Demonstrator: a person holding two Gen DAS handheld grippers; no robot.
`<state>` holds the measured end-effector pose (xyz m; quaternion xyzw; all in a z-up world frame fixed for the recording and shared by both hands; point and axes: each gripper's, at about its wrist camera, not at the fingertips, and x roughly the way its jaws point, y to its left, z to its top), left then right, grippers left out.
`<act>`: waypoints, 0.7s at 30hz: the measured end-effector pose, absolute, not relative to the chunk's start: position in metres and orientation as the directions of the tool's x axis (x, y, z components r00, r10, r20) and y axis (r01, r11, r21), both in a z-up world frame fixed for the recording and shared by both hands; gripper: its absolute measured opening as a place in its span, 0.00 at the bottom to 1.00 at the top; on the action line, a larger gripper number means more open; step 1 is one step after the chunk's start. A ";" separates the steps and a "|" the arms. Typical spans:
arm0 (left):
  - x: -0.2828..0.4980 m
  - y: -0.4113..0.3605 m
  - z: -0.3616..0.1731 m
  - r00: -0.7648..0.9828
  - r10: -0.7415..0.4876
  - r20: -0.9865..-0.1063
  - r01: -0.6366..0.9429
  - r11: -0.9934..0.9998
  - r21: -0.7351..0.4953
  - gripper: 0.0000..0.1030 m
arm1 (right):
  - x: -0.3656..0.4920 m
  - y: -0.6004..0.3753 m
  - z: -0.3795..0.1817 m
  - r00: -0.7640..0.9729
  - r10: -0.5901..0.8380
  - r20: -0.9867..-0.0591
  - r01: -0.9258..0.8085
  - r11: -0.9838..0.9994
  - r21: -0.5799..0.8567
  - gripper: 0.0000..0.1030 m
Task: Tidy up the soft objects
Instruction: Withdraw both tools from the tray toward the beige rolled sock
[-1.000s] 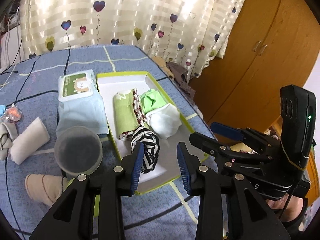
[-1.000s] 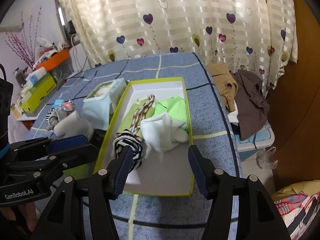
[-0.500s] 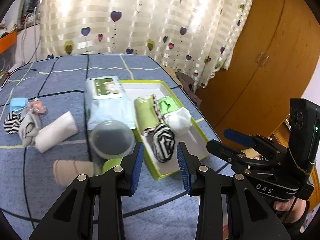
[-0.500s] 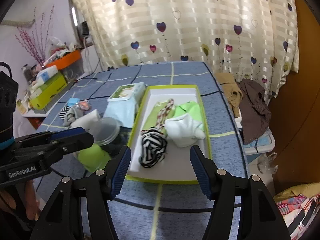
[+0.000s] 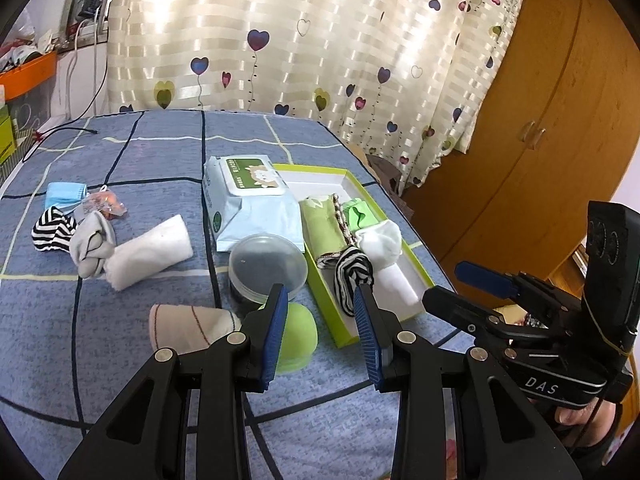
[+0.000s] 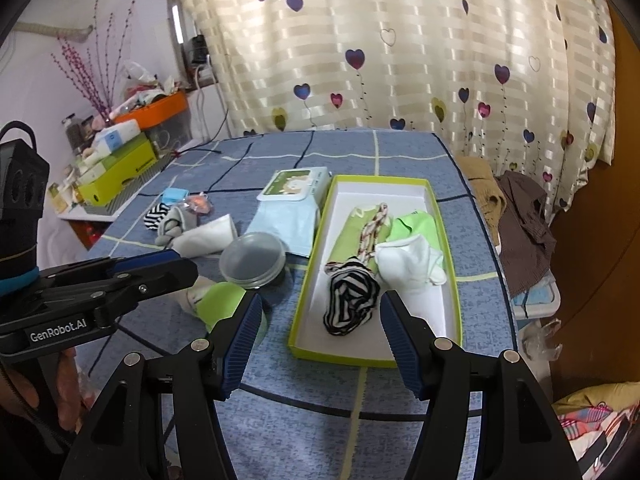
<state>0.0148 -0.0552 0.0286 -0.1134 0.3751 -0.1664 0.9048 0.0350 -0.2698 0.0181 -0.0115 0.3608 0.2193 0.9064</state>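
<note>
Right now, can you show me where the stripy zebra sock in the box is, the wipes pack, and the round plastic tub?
stripy zebra sock (image 6: 351, 298), right wrist view, middle of the bundle.
wipes pack (image 5: 256, 200), left wrist view, on its blue front.
round plastic tub (image 5: 267, 262), left wrist view, centre of its clear lid.

— What colours lie in the box (image 6: 451, 280)?

— Lime-green rim, white inside. It holds a black-and-white striped sock (image 6: 352, 300), a white sock (image 6: 408, 262) at its two o'clock, and an olive-green roll (image 5: 322, 226).

— And on the cloth?

— The tablecloth (image 5: 160, 148) is blue with dark and pale grid lines; a pale-blue wipes pack (image 5: 256, 208) has a green label.
</note>
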 end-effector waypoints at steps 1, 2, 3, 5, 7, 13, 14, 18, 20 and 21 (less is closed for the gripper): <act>0.014 -0.054 0.029 0.664 -0.387 -0.640 0.217 0.919 -0.331 0.35 | 0.035 -0.269 0.019 0.643 0.391 -0.658 -0.409 0.902 0.137 0.60; 0.013 -0.054 0.029 0.665 -0.386 -0.639 0.217 0.919 -0.330 0.35 | 0.035 -0.268 0.020 0.643 0.393 -0.658 -0.411 0.901 0.136 0.60; 0.012 -0.053 0.029 0.666 -0.385 -0.639 0.216 0.919 -0.329 0.35 | 0.034 -0.266 0.021 0.642 0.395 -0.657 -0.415 0.900 0.134 0.60; 0.010 -0.050 0.029 0.669 -0.382 -0.638 0.213 0.921 -0.328 0.35 | 0.033 -0.263 0.022 0.640 0.397 -0.657 -0.420 0.898 0.133 0.60; 0.009 -0.045 0.030 0.676 -0.375 -0.635 0.204 0.922 -0.328 0.35 | 0.032 -0.259 0.022 0.638 0.402 -0.657 -0.427 0.894 0.133 0.60; 0.007 -0.023 0.028 0.693 -0.346 -0.632 0.158 0.929 -0.335 0.35 | 0.032 -0.243 0.022 0.623 0.417 -0.662 -0.456 0.881 0.126 0.60; 0.007 -0.019 0.027 0.695 -0.340 -0.634 0.150 0.930 -0.335 0.35 | 0.032 -0.240 0.022 0.620 0.420 -0.662 -0.461 0.879 0.125 0.60; 0.007 -0.001 0.021 0.697 -0.314 -0.644 0.111 0.935 -0.337 0.35 | 0.032 -0.230 0.020 0.608 0.430 -0.667 -0.478 0.869 0.124 0.60; 0.006 0.007 0.018 0.698 -0.303 -0.648 0.093 0.937 -0.338 0.35 | 0.033 -0.226 0.020 0.602 0.435 -0.669 -0.487 0.864 0.123 0.60; 0.006 0.012 0.016 0.699 -0.294 -0.652 0.079 0.938 -0.338 0.35 | 0.033 -0.223 0.019 0.599 0.437 -0.670 -0.492 0.862 0.122 0.60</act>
